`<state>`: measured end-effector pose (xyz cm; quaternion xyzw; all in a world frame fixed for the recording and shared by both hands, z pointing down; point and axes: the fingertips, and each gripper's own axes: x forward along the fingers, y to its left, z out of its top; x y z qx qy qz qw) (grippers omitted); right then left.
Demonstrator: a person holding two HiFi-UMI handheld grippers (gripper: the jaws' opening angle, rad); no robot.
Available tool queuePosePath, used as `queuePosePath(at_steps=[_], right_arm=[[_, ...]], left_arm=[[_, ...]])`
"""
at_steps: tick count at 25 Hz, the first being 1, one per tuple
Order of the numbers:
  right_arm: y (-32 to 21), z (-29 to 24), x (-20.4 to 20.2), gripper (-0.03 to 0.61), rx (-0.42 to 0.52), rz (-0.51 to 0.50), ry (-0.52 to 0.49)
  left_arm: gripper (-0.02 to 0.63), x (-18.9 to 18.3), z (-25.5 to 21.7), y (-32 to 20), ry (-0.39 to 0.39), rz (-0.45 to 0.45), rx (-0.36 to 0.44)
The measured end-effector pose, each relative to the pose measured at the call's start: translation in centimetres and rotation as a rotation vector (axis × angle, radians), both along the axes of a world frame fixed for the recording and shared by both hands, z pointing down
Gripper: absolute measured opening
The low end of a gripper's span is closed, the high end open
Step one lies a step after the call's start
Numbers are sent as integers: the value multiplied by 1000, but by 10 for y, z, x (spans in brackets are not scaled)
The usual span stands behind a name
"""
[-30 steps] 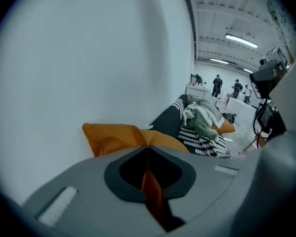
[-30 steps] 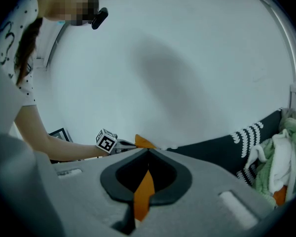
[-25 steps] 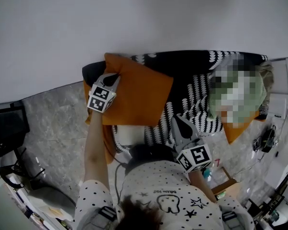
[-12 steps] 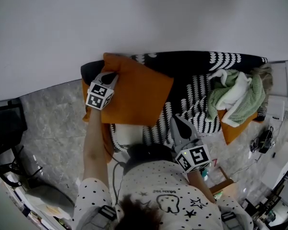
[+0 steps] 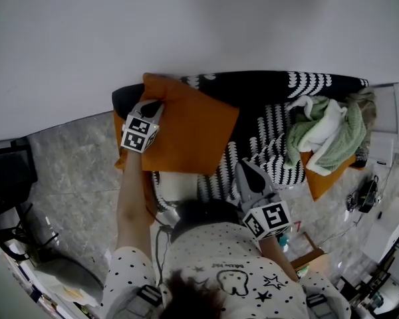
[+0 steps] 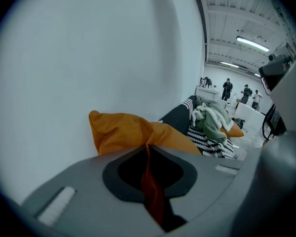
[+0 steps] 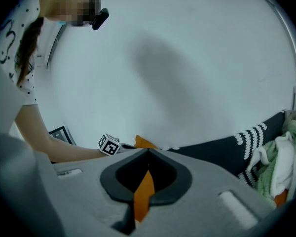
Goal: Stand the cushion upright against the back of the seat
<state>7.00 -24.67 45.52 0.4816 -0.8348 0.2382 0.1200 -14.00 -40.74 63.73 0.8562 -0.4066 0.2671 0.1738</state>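
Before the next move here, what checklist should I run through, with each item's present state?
1. Cushion standing, leant on the seat back: ok.
2. Left hand-held gripper free of the cushion: not ok; its jaws have just been opening, but orange fabric is pinched between them.
3. Right hand-held gripper free of the cushion: cannot tell; an orange sliver shows between its jaws.
4. Green and white cloth pile apart from the cushion: ok.
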Motion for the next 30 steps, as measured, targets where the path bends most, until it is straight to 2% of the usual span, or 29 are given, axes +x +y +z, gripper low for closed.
queuePosePath(at_steps=[4,11,15,18,21,23,26,30], right_arm=[[2,-3,-1,-5,8,-5,2],[7,-12,-5,-5,35,-26,-10],[9,-15,-6,-5,49,-40,-12],[13,-19,-8,-5,62,-48,-18],[16,-24,-9,-5,79,-57,-20],[18,-27,-11,-5,90,-61,-22],[23,-32,-11,-5,110,-67,-28],[29,-40,-9,-5,134,-68,-36]], left_arm=[[60,0,0,3,9,-3,-13],[118,1,-19,16,-22,2,27],[161,-5,-31,27,-28,-25,47],[161,-10,-46,35,-16,-58,89],[145,-17,-71,38,28,-139,152],[96,-21,-87,43,57,-183,184],[5,-21,-99,54,70,-187,197],[3,-19,-118,62,111,-221,199]])
